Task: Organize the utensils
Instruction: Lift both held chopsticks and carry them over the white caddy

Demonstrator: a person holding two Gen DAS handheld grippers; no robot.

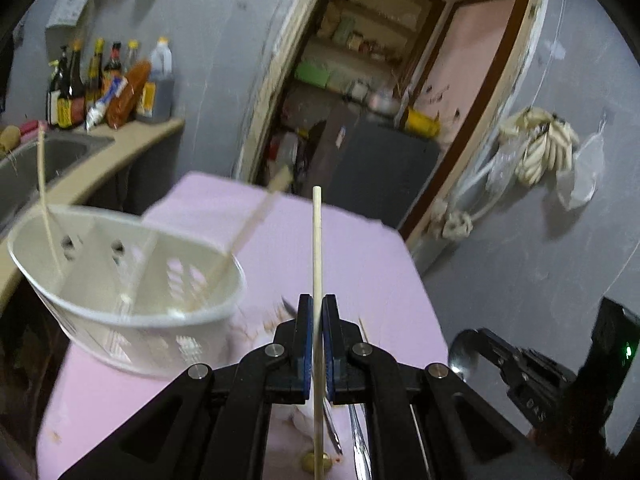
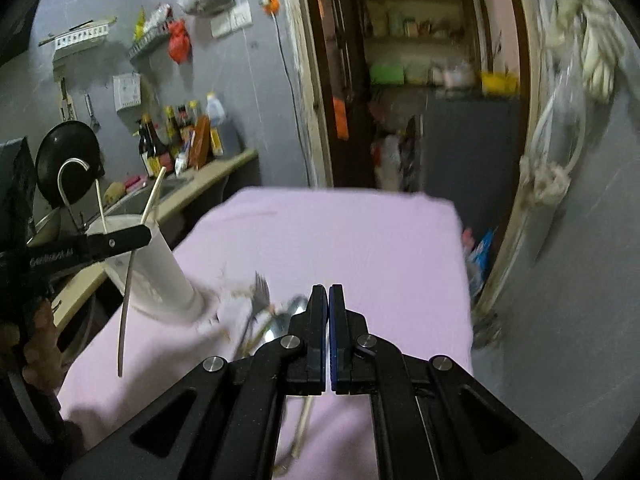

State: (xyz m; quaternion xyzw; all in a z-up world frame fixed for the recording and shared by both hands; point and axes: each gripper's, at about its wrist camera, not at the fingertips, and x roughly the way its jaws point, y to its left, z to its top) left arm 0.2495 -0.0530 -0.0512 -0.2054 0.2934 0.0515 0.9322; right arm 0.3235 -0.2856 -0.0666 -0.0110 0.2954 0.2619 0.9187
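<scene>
- Grey walls (image 2: 240, 92) stand ahead of both grippers.
- Straight ahead, a doorway (image 1: 384, 80) opens onto shelves (image 2: 416, 36) crowded with jars and boxes; a dark cabinet (image 1: 380, 168) stands below them.
- Ahead and to the left, a beige counter (image 1: 132, 140) holds a metal sink (image 1: 52, 152) and a row of sauce bottles (image 1: 108, 80).
- To the right, pale gloves (image 1: 540, 148) hang on the wall.
- Light is dim.

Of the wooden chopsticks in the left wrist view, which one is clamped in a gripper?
The upright chopstick at centre, pinched by the left gripper. The other two lean loose inside the white holder.
</scene>
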